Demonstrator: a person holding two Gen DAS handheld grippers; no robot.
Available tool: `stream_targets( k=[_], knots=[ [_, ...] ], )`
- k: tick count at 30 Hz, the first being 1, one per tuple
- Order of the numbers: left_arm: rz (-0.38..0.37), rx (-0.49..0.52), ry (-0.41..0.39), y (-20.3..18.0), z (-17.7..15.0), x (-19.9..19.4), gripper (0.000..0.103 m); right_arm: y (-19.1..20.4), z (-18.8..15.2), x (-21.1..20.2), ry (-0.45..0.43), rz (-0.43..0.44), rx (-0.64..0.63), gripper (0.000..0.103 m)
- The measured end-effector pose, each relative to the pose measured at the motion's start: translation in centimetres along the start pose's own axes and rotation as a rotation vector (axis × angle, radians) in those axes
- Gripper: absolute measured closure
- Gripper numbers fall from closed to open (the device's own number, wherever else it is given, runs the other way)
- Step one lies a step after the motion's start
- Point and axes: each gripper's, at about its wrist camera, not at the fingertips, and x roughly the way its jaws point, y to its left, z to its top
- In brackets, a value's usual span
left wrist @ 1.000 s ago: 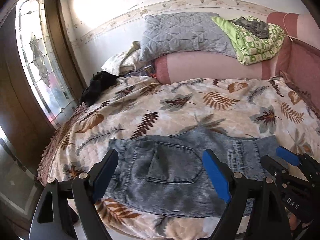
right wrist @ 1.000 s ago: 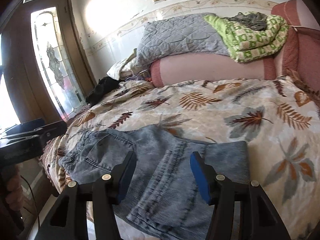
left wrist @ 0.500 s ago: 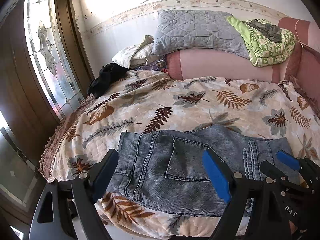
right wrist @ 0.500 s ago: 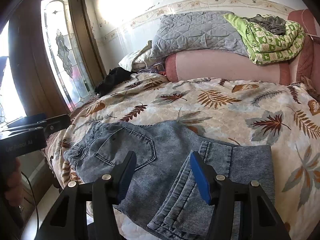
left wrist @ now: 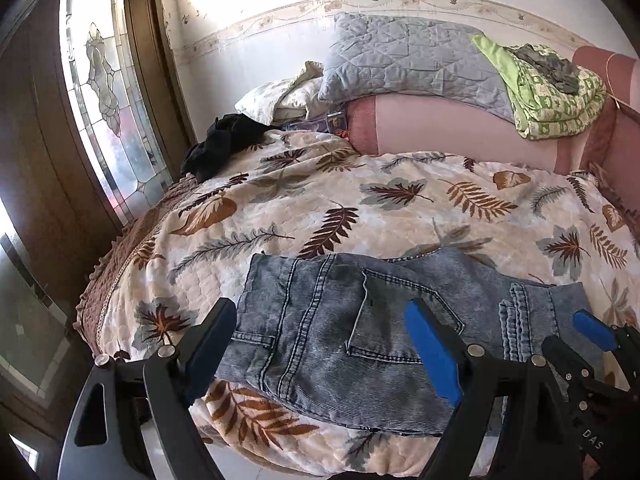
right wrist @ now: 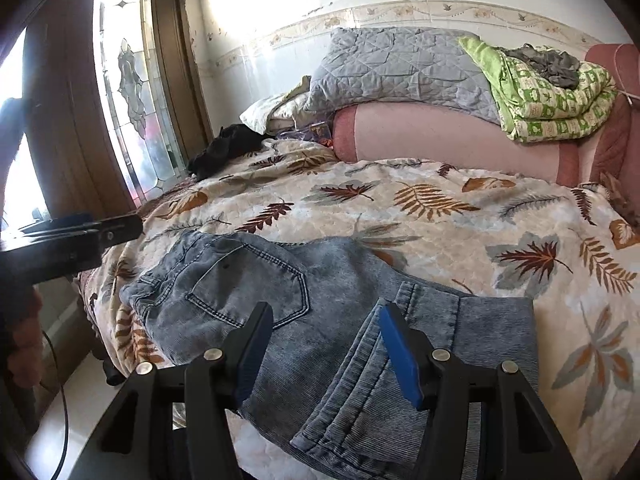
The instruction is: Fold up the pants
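As far as can be judged, the pants (left wrist: 352,320) are already folded once and lie flat near the front edge of the bed (left wrist: 400,200).
Both the left claw (left wrist: 324,344) and the right claw (right wrist: 326,344) are held wide apart above the denim, and nothing is gripped. The leg ends are seen laid over the seat part; one more fold is probably left.

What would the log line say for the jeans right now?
folded grey-blue denim pants flat on leaf-print bedspread | left tool open, empty | right tool open, empty
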Motion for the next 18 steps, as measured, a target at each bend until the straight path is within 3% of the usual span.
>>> stream_targets(
  k=[18],
  knots=[
    [0.018,0.026,-0.003,-1.6,0.4,0.2,0.016,-2.4,-0.8,0.2,0.047,-0.028,0.023,0.043]
  ],
)
